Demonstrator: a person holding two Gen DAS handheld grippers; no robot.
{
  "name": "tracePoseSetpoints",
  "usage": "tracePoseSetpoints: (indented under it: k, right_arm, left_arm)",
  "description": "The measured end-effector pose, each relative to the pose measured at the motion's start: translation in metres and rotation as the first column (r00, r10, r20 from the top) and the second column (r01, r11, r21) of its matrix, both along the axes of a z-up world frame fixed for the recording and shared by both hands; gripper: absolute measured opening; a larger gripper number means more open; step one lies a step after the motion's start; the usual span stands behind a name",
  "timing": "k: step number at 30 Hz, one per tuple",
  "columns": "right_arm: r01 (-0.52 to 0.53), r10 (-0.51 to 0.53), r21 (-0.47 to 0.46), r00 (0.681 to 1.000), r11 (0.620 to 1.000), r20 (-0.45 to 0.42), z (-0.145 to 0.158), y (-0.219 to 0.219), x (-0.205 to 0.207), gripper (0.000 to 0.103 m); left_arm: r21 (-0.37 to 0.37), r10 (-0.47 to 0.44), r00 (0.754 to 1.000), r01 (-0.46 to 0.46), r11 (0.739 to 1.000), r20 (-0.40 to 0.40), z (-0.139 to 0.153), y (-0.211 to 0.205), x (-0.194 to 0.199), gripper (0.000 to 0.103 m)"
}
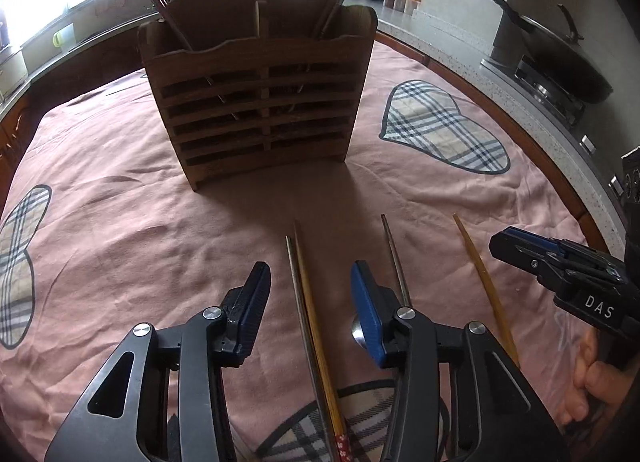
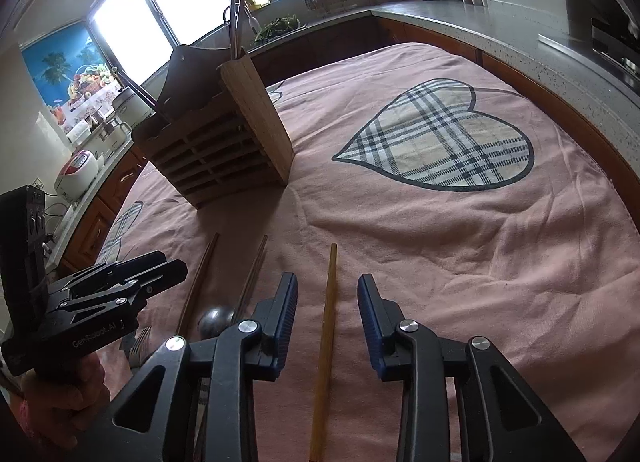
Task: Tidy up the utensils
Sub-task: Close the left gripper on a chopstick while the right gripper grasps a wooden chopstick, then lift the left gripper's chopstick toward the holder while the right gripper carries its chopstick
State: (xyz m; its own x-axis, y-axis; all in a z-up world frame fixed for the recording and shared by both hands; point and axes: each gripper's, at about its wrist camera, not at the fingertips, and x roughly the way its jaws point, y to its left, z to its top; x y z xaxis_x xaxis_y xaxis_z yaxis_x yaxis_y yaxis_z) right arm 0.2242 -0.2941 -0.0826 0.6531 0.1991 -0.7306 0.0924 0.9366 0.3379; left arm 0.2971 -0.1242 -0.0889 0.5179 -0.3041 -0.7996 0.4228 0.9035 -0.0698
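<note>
Start on your left: the wooden caddy (image 1: 256, 101) stands upright on the pink cloth (image 1: 120, 221), well apart from the loose utensils, with a few metal handles already leaning in both compartments. Your left gripper (image 1: 308, 302) hangs with its jaws apart around a pair lying side by side, a metal chopstick (image 1: 298, 302) and a bamboo chopstick (image 1: 316, 318); neither pad touches them yet. Centre the pair between the pads and come down square, so both sticks are caught together instead of rolling apart.

Further right lies a thin metal handle (image 1: 396, 262) ending in a spoon bowl (image 1: 358, 332), half hidden behind your blue pad. Beyond it, your right gripper (image 2: 328, 302) straddles a lone bamboo chopstick (image 2: 326, 342), jaws open, pads clear of it. Lower until the tips meet the cloth, then close at mid-length.

In the right wrist view, something like fork tines (image 2: 140, 342) shows under the left tool, probably a fork, but it is too shadowed to be sure. The near ends of all the sticks run out of frame.
</note>
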Motion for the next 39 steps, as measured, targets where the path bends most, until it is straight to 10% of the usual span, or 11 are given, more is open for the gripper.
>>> tracePoseSetpoints:
  k: [10,17,39]
  right_arm:
    - [-0.019,0.019,0.007,0.999,1.0,-0.041,-0.014,0.0,0.014,0.026]
    - [-0.032,0.032,-0.005,0.997,0.999,-0.068,-0.023,0.003,0.022,0.007]
    - [-0.052,0.052,-0.002,0.999,0.999,-0.001,0.001,0.013,0.013,0.006]
  left_arm:
    - [0.047,-0.022,0.999,0.024,0.999,-0.049,-0.022,-0.007,0.023,0.013]
    - [-0.036,-0.027,0.997,0.024,0.999,-0.074,-0.02,0.006,0.026,0.012]
    - [-0.171,0.025,0.999,-0.033,0.985,-0.048,0.012,0.053,0.003,0.006]
